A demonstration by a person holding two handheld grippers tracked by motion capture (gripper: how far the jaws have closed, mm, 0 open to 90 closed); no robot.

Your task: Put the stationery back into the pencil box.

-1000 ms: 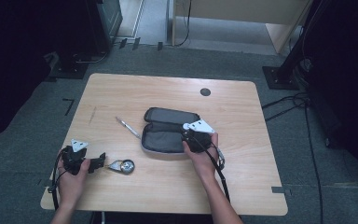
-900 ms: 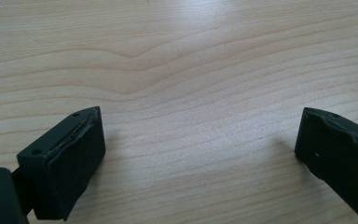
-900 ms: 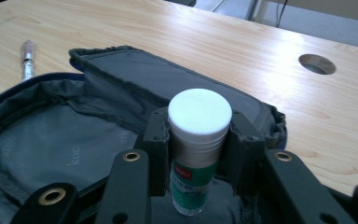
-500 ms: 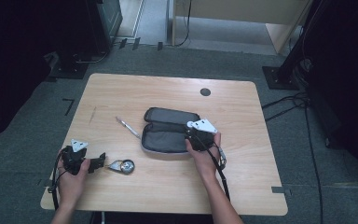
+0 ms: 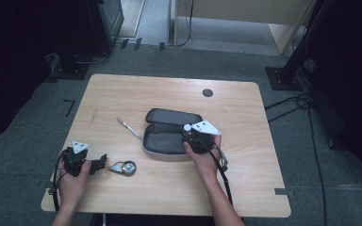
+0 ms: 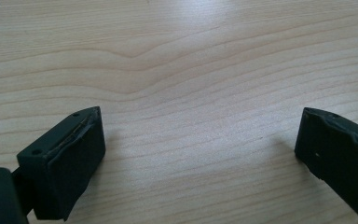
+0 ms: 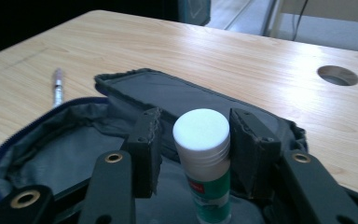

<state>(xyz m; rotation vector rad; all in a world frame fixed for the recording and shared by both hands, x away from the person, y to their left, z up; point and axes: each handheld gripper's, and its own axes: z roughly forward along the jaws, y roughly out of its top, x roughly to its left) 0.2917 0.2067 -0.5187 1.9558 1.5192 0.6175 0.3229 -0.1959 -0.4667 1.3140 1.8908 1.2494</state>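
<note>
Glue stick [image 7: 204,154] with a white cap and green label stood between the right gripper's [image 7: 200,135] jaws above the open black fabric pencil case [image 5: 169,134]. These jaws had just been opening, with a gap on one side. Judged best: lower it, open fully, then withdraw straight. The left gripper [image 6: 200,149] rested open over the wooden table [image 5: 245,117]. The stick's base stayed hidden.

Glue stick [image 7: 205,154] in open case [image 5: 167,134]; pen [image 5: 129,128] left.
</note>
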